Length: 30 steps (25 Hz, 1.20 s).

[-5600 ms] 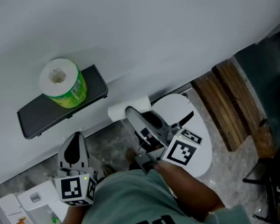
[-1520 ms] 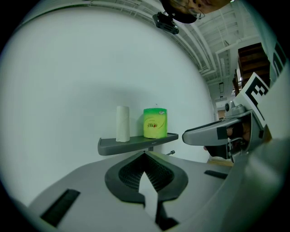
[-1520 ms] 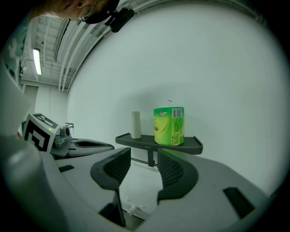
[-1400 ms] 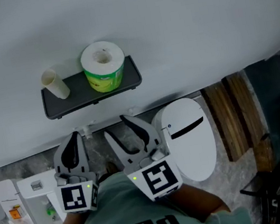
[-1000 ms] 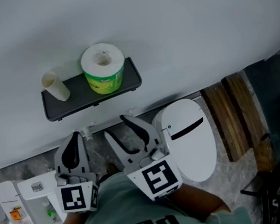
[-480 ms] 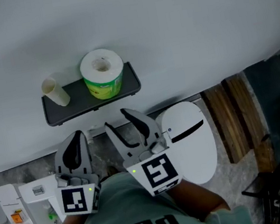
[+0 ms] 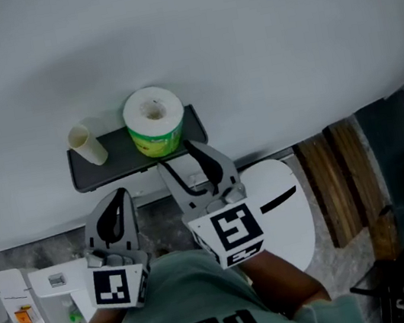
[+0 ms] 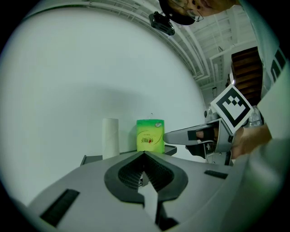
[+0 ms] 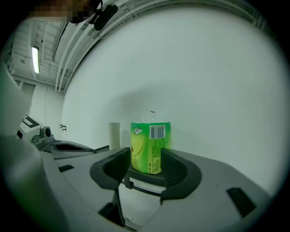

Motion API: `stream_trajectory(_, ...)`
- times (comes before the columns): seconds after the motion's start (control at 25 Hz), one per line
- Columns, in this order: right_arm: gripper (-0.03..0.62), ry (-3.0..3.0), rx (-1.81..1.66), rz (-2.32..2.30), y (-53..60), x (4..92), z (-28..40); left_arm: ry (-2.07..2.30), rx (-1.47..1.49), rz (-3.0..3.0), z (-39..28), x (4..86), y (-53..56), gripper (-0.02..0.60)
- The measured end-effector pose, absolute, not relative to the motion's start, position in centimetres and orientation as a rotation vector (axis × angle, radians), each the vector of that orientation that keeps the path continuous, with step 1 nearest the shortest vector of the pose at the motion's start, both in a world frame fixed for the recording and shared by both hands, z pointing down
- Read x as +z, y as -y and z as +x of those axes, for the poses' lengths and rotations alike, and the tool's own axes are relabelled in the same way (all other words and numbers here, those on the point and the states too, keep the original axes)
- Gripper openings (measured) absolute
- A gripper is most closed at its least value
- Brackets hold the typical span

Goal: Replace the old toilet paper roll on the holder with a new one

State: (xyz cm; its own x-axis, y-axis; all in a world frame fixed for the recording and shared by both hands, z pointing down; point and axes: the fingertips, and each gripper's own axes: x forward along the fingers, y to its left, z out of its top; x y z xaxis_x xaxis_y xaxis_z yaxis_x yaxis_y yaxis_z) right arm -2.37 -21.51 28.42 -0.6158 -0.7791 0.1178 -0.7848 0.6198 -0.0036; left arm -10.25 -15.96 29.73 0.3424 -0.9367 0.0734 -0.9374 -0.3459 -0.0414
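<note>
A new roll in green wrap [image 7: 153, 119] stands upright on a dark wall shelf [image 7: 110, 167]. A bare cardboard tube [image 7: 87, 144] stands to its left. My right gripper [image 7: 178, 157] is open, with its fingertips at the shelf's front edge just short of the roll. In the right gripper view the roll [image 9: 149, 145] shows between the jaws of the right gripper [image 9: 145, 155], and the pads do not touch it. My left gripper [image 7: 115, 215] hangs lower and left of the shelf, shut and empty. In the left gripper view the left gripper [image 8: 145, 155] points at the tube [image 8: 110, 138] and the roll [image 8: 150, 136].
A white toilet lid [image 7: 281, 208] lies below and right of the shelf. Wooden planks [image 7: 347, 170] run along the floor at the right. White boxes [image 7: 49, 283] sit at the lower left. A plain white wall rises behind the shelf.
The right gripper has moved up and forward, and its tips now reach the shelf's edge below the green roll. The left gripper rose slightly. Since the oldest frame the cardboard tube has appeared on the shelf.
</note>
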Motion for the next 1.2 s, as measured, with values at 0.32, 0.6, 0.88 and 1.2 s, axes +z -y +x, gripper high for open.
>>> stream_trajectory(0.32,0.322,2.764,0.076,1.265,24.1,27.7,-3.0,1.790,0.151,2.559,-10.2,30.2,17.1,-0.008)
stream_trajectory(0.6,0.370,2.767,0.059,1.244,25.9,27.3,-4.2,1.815,0.189,2.505,-10.9,30.9,17.1,-0.008)
stream_trajectory(0.88,0.396,2.751,0.034,1.230,27.2,27.0,-5.0,1.825,0.211,2.483,-11.5,31.2,16.9,-0.008)
stream_trajectory(1.2,0.402,2.756,0.014,1.249,27.2,26.7,-5.2,1.811,0.198,2.477,-11.6,31.5,16.7,-0.008)
